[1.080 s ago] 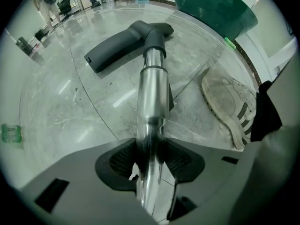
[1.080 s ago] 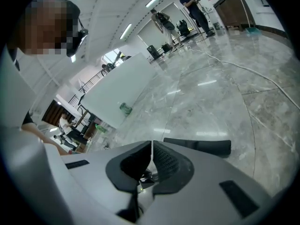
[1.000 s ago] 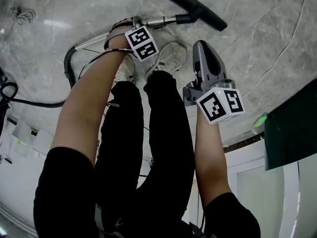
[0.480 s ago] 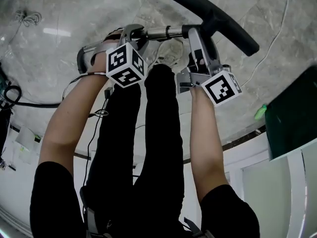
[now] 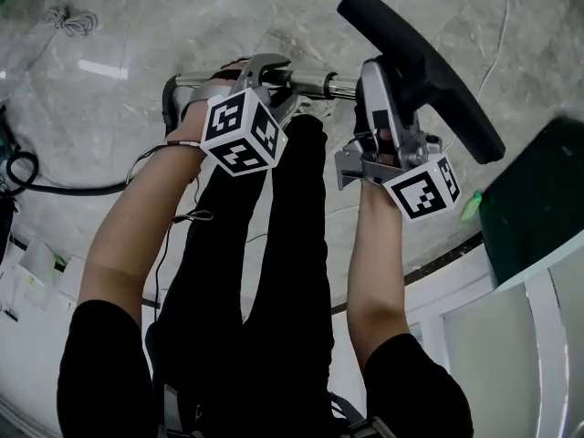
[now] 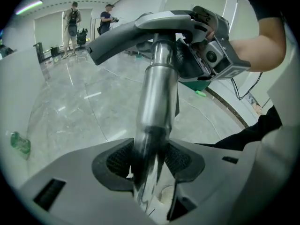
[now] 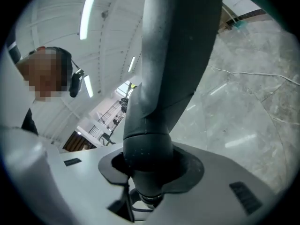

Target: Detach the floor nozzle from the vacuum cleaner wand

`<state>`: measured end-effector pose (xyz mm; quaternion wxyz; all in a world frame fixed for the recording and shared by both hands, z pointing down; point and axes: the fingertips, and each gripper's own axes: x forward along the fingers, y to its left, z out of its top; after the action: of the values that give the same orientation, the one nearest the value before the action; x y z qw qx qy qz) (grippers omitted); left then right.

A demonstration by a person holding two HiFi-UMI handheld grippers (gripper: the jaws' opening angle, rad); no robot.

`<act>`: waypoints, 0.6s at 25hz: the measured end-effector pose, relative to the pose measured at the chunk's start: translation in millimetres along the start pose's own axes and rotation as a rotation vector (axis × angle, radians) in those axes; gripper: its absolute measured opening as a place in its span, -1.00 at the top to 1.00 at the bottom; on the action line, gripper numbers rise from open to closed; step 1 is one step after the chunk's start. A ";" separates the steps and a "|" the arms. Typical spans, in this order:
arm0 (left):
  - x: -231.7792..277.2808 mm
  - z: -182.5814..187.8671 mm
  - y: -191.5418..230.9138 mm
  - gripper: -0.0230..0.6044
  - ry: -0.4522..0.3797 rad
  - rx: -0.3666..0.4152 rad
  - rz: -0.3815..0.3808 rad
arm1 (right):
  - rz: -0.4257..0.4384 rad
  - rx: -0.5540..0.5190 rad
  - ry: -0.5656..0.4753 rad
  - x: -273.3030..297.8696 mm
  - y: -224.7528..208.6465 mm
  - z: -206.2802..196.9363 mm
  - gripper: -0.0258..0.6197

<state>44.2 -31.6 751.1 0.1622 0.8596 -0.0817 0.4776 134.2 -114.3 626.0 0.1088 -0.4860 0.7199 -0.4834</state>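
The chrome vacuum wand (image 5: 310, 83) runs level in front of the person's knees, and the black floor nozzle (image 5: 429, 71) sits on its right end, lifted off the floor. My left gripper (image 5: 266, 69) is shut on the wand; in the left gripper view the shiny wand (image 6: 157, 97) rises from between the left gripper's (image 6: 149, 161) pads to the nozzle (image 6: 122, 36). My right gripper (image 5: 376, 82) is closing its jaws round the nozzle's dark neck (image 7: 173, 69), which fills the gap of the right gripper (image 7: 150, 165) and touches both pads.
A black hose (image 5: 55, 188) curls over the marble floor at the left. A dark green panel (image 5: 538, 190) and a small green object (image 5: 471, 208) lie at the right. The person's black trouser legs (image 5: 265, 245) stand under the wand. Two people (image 6: 72, 22) stand far off.
Both grippers have risen, and the wand and nozzle came up off the floor with them. The right gripper, earlier apart from the wand, now grips the nozzle's neck.
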 end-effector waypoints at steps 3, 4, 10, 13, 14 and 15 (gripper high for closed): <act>-11.4 12.9 -1.5 0.36 -0.067 0.061 0.025 | 0.067 -0.006 -0.003 -6.7 30.0 5.2 0.42; -15.4 15.6 -1.6 0.36 -0.086 0.076 0.029 | 0.072 -0.018 -0.005 -7.7 36.5 7.1 0.42; -34.7 7.6 -28.9 0.61 -0.100 0.192 -0.096 | 0.081 -0.077 -0.002 -10.1 69.8 -2.0 0.42; -47.6 4.7 -51.6 0.63 -0.127 0.138 -0.242 | 0.128 -0.098 0.050 -10.6 83.0 -8.1 0.42; -53.1 4.0 -58.0 0.63 -0.141 0.113 -0.293 | 0.156 -0.115 0.079 -9.8 88.6 -10.2 0.42; -58.9 2.3 -63.8 0.64 -0.154 0.088 -0.343 | 0.186 -0.130 0.110 -8.3 94.5 -13.4 0.42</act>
<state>33.5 26.3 687.3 0.1967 0.9011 0.0749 0.3790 73.8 -94.0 554.4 0.0819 -0.3961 0.7965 -0.4495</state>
